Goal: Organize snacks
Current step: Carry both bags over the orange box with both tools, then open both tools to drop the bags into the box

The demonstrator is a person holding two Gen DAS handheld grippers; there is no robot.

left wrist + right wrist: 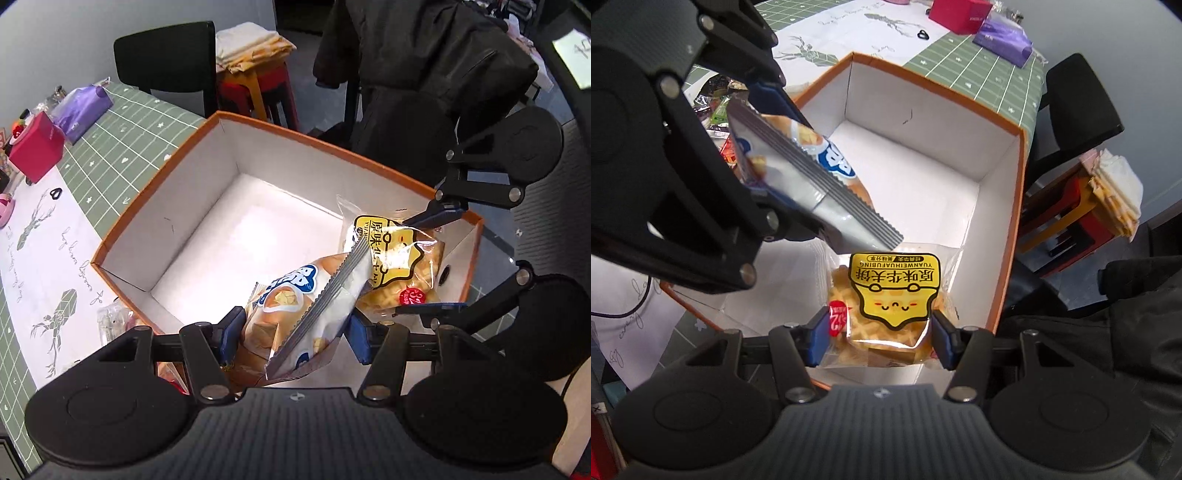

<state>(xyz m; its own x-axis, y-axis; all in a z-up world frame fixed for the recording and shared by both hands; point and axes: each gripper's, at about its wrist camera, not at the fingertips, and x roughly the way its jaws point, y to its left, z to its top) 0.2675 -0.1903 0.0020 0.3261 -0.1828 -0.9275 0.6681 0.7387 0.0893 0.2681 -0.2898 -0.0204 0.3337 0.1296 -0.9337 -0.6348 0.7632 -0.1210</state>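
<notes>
Left wrist view: we are seeing the left hand-held gripper clamping a blue-and-white snack bag over the orange-rimmed box on the bench. The right hand-held gripper is gripping a yellow-labelled waffle pack above the box's near corner.

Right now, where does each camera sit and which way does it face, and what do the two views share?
Left wrist: rides the left gripper, looking down along its fingers into the orange-rimmed box; own fingers clamp the blue-and-white snack packet; the right gripper enters from the right.
Right wrist: rides the right gripper, looking into the box from the opposite side; own fingers clamp the yellow-label waffle packet; the left gripper enters upper left.
Shared: box, both packets, green grid mat, red box, purple pouch.
</notes>
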